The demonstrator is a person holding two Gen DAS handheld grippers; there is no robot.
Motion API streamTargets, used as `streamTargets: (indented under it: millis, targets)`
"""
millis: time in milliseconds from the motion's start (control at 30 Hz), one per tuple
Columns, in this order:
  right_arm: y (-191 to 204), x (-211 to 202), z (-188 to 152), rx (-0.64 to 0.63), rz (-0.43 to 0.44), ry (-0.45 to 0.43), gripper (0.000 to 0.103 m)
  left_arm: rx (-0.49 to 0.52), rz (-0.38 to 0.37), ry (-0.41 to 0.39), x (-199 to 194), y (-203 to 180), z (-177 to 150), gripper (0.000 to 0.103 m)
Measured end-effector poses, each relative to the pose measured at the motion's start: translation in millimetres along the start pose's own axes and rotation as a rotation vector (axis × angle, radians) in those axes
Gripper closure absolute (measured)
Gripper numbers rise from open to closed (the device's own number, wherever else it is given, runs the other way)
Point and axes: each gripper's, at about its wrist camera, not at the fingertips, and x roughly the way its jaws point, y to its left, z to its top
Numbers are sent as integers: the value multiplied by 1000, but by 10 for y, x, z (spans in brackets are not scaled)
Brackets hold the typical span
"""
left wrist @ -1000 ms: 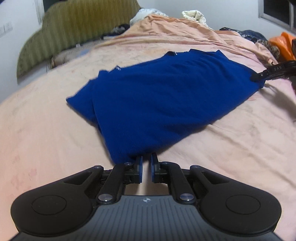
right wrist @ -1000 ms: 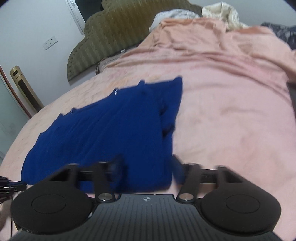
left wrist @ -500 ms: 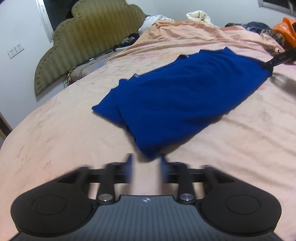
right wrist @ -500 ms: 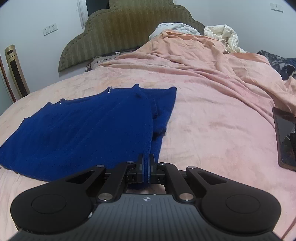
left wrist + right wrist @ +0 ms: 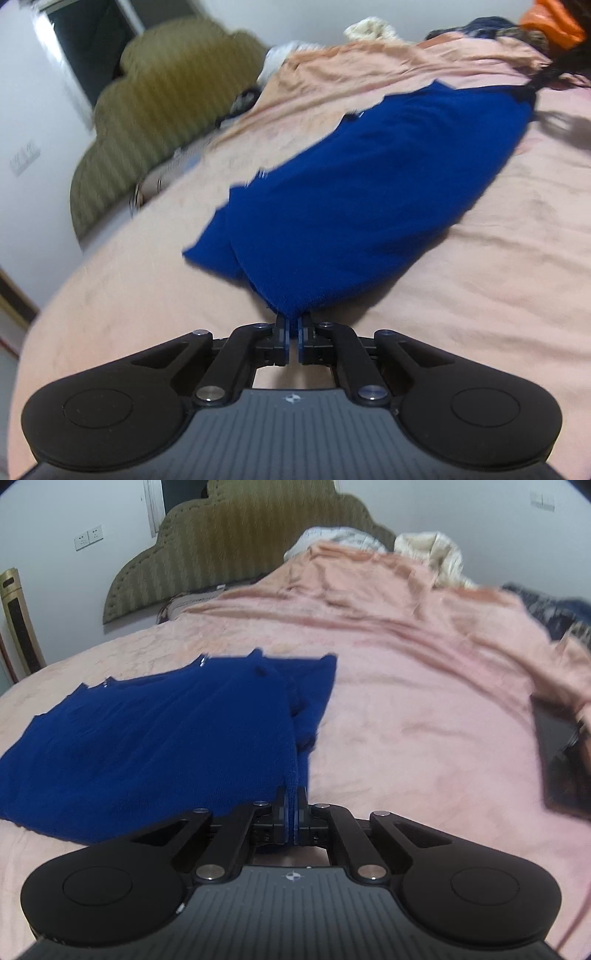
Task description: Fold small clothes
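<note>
Both tongs, our left gripper and right gripper, pinch near corners of the dark blue knitted garment on the pink bedspread, presumably to carry that edge into a fold.

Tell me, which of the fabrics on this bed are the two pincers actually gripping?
The blue garment, not the pink bedspread or the cream bundle: the left gripper and right gripper each pinch a corner.

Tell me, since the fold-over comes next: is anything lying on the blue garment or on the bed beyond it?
Nothing visible. Both the left tongs and right tongs pinch corners of the blue garment; the pink bedspread beyond looks bare. The dark tablet lies well aside.
</note>
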Motion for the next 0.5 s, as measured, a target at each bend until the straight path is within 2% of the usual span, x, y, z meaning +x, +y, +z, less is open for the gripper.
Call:
streamTargets:
  millis: [67, 133, 167, 200, 267, 300, 333, 400, 500]
  targets:
    - [24, -38, 16, -34, -17, -7, 100, 65, -6, 19, -20, -45, -37, 100]
    - [39, 6, 6, -55, -28, 18, 99, 139, 0, 86, 72, -124, -118, 100]
    - [43, 51, -3, -60, -33, 46, 99, 157, 16, 76, 59, -138, -159, 100]
    - [54, 74, -9, -66, -44, 66, 91, 153, 0, 84, 31, -109, -163, 100]
    - [122, 27, -8, -88, -100, 37, 75, 93, -38, 78, -56, 19, -125, 96]
    - [167, -27, 6, -96, -128, 9, 60, 54, -49, 63, -107, 92, -89, 96]
    - [230, -98, 42, -107, -136, -33, 60, 17, -56, 41, -149, 158, -40, 96]
    - [375, -176, 114, -121, -92, -80, 61, -55, -67, -15, -198, 256, 91, 96]
    - [753, -146, 195, -166, 71, -79, 56, -194, -98, -80, -131, 339, 339, 95]
